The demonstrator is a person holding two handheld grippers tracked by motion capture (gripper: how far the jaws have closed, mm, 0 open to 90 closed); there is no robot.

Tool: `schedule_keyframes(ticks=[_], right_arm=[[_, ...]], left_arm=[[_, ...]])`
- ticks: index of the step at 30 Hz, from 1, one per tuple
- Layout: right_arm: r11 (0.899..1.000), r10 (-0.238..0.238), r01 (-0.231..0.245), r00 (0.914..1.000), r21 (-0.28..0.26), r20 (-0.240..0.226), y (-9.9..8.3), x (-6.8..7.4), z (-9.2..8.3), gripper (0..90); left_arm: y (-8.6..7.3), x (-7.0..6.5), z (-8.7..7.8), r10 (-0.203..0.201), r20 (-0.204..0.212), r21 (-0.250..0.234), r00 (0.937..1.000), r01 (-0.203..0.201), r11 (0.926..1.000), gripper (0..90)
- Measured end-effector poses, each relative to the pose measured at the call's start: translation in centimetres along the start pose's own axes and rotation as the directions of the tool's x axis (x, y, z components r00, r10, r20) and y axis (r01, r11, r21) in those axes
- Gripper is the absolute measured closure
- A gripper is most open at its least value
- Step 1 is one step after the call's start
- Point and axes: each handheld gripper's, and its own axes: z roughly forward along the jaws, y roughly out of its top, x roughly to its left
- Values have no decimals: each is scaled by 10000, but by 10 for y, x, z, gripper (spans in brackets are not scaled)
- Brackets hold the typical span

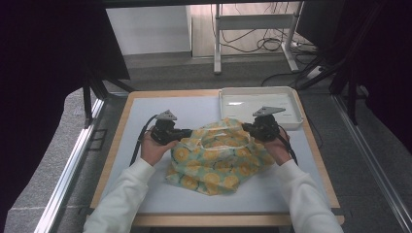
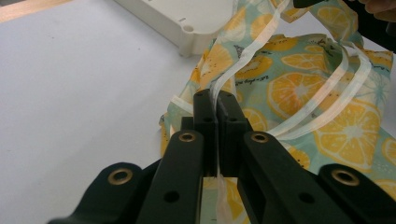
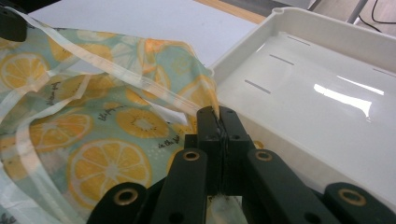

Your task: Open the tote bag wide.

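On the left side of the white table [image 1: 145, 145], the left gripper [image 1: 187, 133] is clenched on the pale drawstring ribbon [image 2: 243, 60] at the left edge of a fabric bag [image 1: 216, 160] printed with orange and lemon slices on a mint ground. In the left gripper view its two black jaws stand pressed together with the ribbon running up from between them, and more loops of the ribbon lie across the cloth to the right. The person's left hand [image 1: 155, 150] wraps the gripper body from below, the white sleeve [image 1: 124, 194] coming in from the near edge. The bag lies crumpled in the middle of the table, nearer the near edge than the far one, its upper rim drawn out between the two grippers. On the right, the right gripper [image 1: 248, 128] is likewise clamped on the bag's rim: in the right gripper view the jaws meet on a fold of cloth and ribbon, just beside the wall of a white plastic tray [image 1: 286, 92]. The tray sits at the far right corner of the table, the bag's upper edge touching its near wall.
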Motion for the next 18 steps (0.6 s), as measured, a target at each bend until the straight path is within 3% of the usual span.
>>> schedule_keyframes(ticks=[8,18], right_arm=[[9999,-28,27,9999,-111,-165,0,4,-7,884],[9995,11,-19,9997,-316,-252,-6,7,-27,884]], left_arm=[[1,-6,-6,154,42,-99,9999,-154,9998,890],[1,-18,-8,325,154,-90,9994,-324,9994,889]])
